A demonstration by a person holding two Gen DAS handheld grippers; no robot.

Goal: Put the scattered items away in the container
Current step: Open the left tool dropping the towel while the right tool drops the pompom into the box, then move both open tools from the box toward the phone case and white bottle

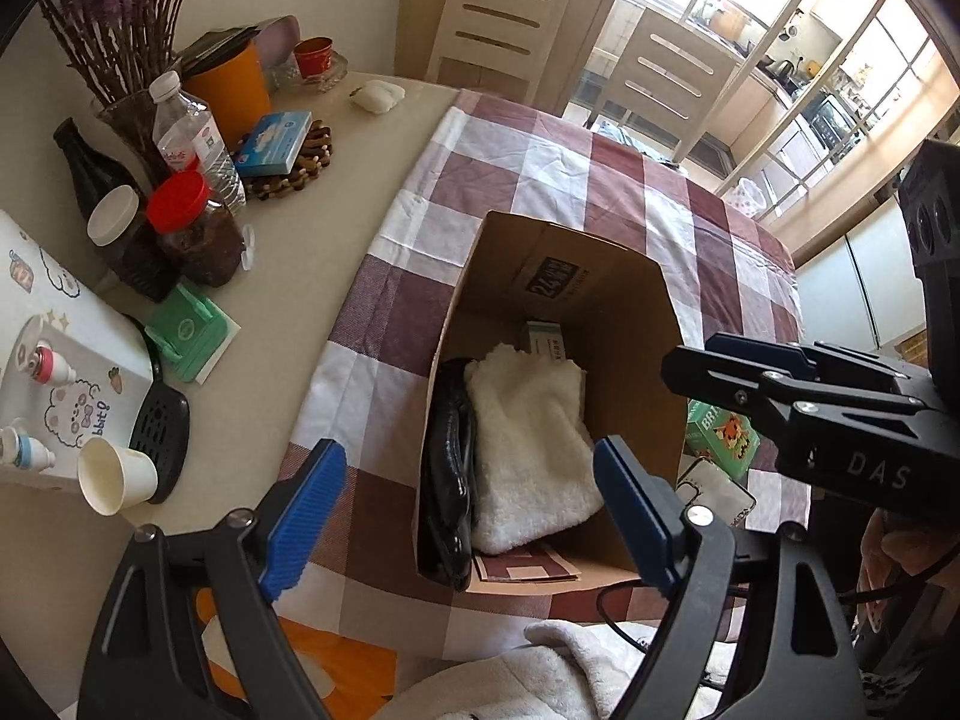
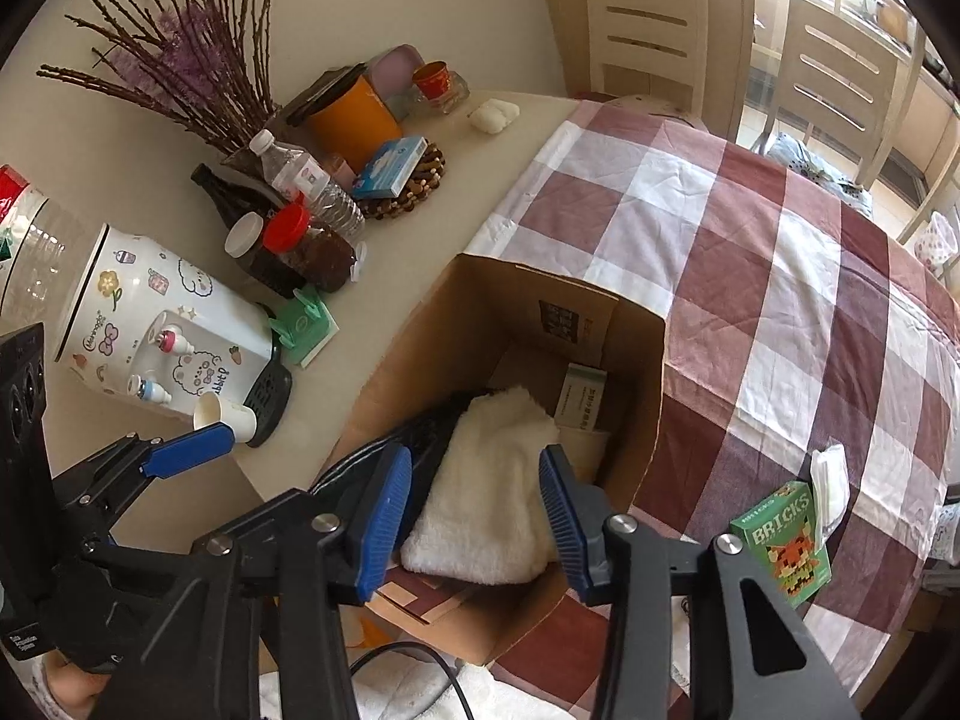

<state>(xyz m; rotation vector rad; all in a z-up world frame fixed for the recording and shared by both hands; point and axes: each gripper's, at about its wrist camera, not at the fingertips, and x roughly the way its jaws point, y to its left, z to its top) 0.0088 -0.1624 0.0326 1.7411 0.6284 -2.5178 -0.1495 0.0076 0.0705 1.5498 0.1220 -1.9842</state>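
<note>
Right wrist view shows the right gripper (image 2: 477, 516) spread wide and empty above the near end of the cardboard box (image 2: 642, 420), with the green bricks box (image 2: 786, 540) standing on the checked cloth (image 2: 750, 228) just to its right, outside the container. Inside the cardboard box lie a white fluffy towel (image 2: 492, 498), a black item (image 2: 420, 438) along the left wall, and a small carton (image 2: 579, 393) at the far end. The left gripper (image 1: 468, 510) also hangs open over the box, holding nothing.

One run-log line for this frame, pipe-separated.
left tongs: open, empty | right tongs: open, empty | box: towel, black item, carton | outside: Bricks box
</note>
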